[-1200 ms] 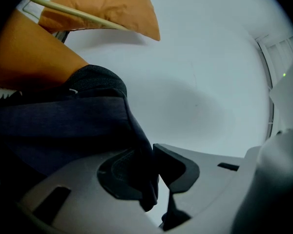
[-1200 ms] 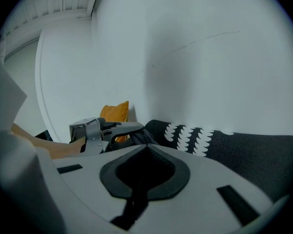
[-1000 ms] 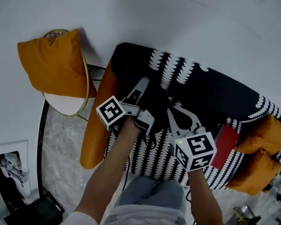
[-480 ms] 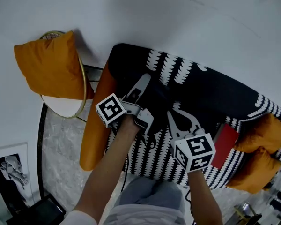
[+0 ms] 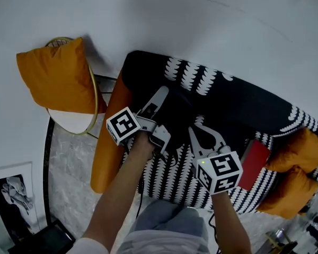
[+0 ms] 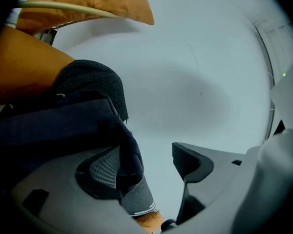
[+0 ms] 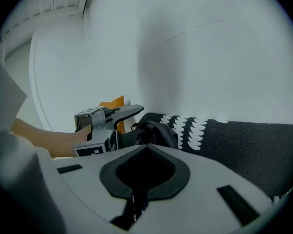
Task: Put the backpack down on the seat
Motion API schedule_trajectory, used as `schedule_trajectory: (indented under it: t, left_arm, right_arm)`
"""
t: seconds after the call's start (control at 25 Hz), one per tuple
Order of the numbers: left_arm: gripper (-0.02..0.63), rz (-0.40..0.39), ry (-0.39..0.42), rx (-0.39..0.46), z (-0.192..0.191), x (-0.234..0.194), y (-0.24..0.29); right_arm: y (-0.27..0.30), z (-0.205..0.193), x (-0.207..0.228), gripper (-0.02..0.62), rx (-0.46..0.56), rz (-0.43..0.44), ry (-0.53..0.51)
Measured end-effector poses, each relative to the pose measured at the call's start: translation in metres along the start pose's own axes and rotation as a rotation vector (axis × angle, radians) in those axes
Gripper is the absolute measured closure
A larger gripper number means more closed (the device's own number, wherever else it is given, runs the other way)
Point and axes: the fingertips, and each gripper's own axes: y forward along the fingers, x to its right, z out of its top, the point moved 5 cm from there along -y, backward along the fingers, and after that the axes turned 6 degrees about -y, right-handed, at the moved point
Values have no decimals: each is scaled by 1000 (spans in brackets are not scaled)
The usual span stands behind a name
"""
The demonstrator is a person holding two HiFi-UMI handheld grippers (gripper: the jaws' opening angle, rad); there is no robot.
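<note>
1. Leave the backpack [image 5: 176, 110] resting on the seat [image 5: 167, 178].
2. Slide the left gripper [image 6: 149, 160], jaws just opened wide, off the strap [image 6: 129, 155] draped against one pad.
3. Keep the right gripper [image 7: 145, 150] closed, holding nothing evident.

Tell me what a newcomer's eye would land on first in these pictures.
A black sofa with white leaf-like print fills the middle, with a bright orange cushion beyond its left end and more orange cushions at its right end. On it sits a dark fabric backpack. The left gripper, its jaws just opening, stands open with the strap against one pad.
</note>
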Motion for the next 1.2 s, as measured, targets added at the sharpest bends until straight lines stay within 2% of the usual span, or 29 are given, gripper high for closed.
schedule_trajectory:
  t: [0.2, 0.32, 0.6, 0.76, 0.96, 1.2]
  left_arm:
    - [287, -27, -30, -24, -8, 6, -3]
    - [287, -16, -16, -46, -14, 10, -11]
    - [287, -81, 12, -110, -39, 49, -23]
    - [288, -88, 76, -154, -61, 75, -32]
    - [299, -24, 265, -221, -91, 103, -50]
    - [316, -4, 445, -259, -131, 140, -72]
  right_arm:
    - [-6, 2, -3, 595, 6, -9, -2]
    - [-13, 7, -5, 595, 11, -14, -2]
    - [-39, 27, -16, 594, 41, -35, -18]
    - [-60, 36, -23, 594, 63, -45, -23]
    - [-92, 46, -34, 595, 98, -57, -35]
    - [-132, 53, -43, 595, 145, -51, -75]
